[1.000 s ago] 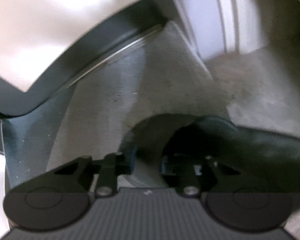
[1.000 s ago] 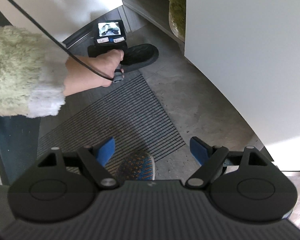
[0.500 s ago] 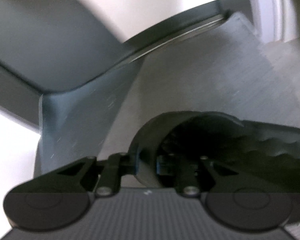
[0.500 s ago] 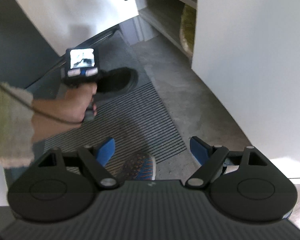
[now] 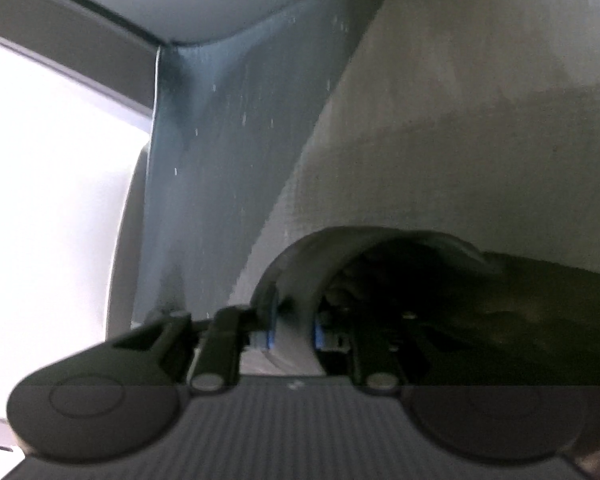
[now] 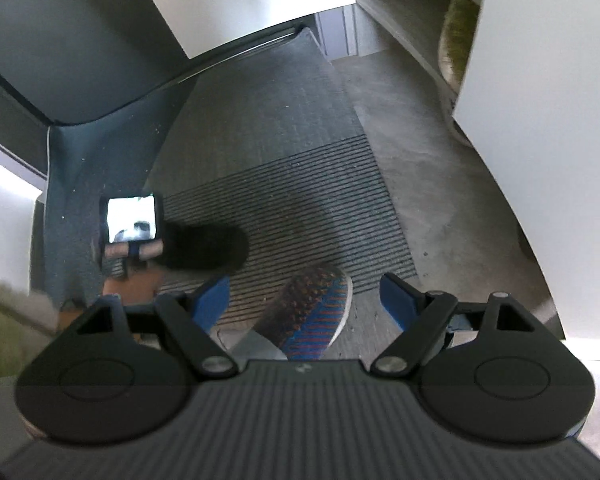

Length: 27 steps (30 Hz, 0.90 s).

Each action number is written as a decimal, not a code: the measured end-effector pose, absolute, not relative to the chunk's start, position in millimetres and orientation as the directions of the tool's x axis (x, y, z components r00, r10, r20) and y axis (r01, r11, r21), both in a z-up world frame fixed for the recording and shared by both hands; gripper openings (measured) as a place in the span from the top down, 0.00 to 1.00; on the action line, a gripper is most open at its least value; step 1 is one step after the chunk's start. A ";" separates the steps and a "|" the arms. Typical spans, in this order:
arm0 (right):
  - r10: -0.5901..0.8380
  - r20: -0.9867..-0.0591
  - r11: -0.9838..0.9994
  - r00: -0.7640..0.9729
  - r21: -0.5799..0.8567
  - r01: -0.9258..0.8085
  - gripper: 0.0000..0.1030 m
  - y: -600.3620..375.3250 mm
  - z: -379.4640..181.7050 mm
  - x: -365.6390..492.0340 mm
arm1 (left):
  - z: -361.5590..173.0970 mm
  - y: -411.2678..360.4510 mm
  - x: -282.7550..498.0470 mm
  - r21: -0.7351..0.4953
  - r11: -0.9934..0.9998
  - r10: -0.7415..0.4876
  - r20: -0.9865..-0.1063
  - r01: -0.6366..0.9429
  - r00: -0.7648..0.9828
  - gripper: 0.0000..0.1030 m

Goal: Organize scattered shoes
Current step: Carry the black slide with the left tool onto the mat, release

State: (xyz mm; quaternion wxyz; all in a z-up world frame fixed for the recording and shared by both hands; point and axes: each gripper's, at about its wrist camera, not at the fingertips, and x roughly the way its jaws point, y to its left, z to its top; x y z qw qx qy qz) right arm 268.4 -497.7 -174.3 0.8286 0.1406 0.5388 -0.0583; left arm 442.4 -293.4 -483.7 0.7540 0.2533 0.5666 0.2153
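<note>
Left wrist view
Left gripper (image 5: 292, 330): its 2 blue-padded fingers are pinched onto the heel wall of the black shoe (image 5: 480, 312), 1 pad outside the wall, 1 inside the opening.
Black shoe: the collar arches up from the fingers at 12 o'clock; the dark body runs off toward 3 o'clock, over the grey mat (image 5: 440, 140).
Blue-grey floor strip (image 5: 220, 160): at 11 o'clock of the fingers, beside the mat's edge.

Right wrist view
Right gripper (image 6: 306, 300): fingers spread wide, nothing between the pads.
Patterned shoe (image 6: 312, 312): a blue and orange knit toe lying between the 2 fingers, closer to the left one, pointing to 1 o'clock; it touches neither pad.
Black shoe (image 6: 204, 248): at 10 o'clock of the right fingers, held out from the left gripper (image 6: 160, 256) above the ribbed mat (image 6: 300, 208).
Left hand (image 6: 130, 286): under the gripper's lit screen.
Shelf (image 6: 404, 28): at 1 o'clock, with a fuzzy green slipper (image 6: 456, 36) on it.
</note>
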 end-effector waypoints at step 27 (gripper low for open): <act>0.112 -0.617 0.988 0.779 0.150 -0.023 0.18 -478.0 -50.3 192.3 | -157.4 -303.8 290.3 0.187 0.952 0.284 -0.835 -0.243 0.471 0.17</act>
